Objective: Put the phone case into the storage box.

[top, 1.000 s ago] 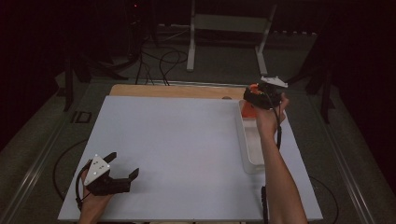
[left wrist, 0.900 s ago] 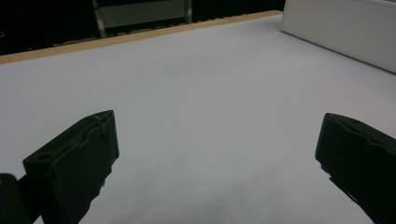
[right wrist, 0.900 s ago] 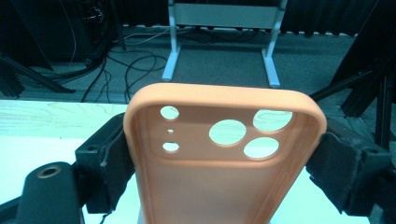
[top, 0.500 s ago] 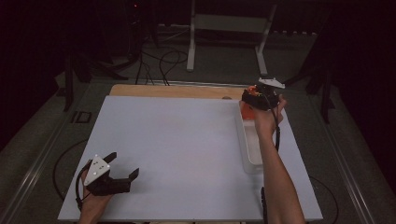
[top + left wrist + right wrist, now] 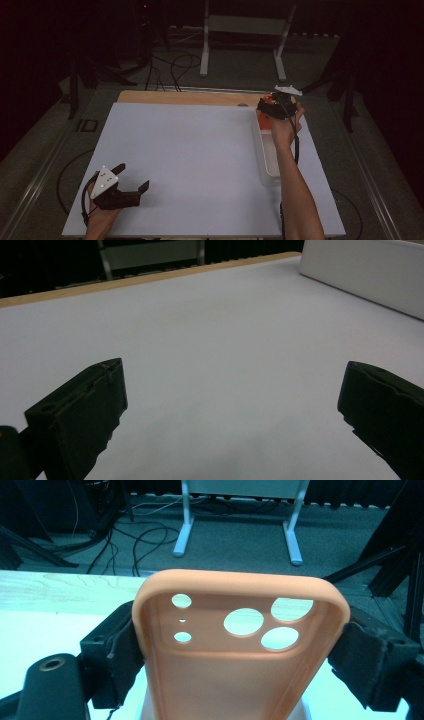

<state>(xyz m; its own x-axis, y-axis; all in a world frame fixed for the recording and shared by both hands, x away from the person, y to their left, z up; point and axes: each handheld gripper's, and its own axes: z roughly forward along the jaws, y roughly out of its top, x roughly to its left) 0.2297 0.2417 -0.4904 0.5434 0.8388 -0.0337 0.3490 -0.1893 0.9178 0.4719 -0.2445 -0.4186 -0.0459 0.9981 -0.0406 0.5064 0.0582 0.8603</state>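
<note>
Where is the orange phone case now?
The orange phone case is clamped in the right claw, above the white tray's far end, at the table's right side.

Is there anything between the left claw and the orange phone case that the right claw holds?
Nothing visible. The phone case is clamped in the right claw above the far end of the white tray. Between it and the open left claw lies bare white table.

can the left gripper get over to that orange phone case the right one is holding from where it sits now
Probably yes, with a long move. The left gripper sits open at the near left corner, the orange phone case is clamped in the right gripper at the far right, and bare white table lies between.
</note>
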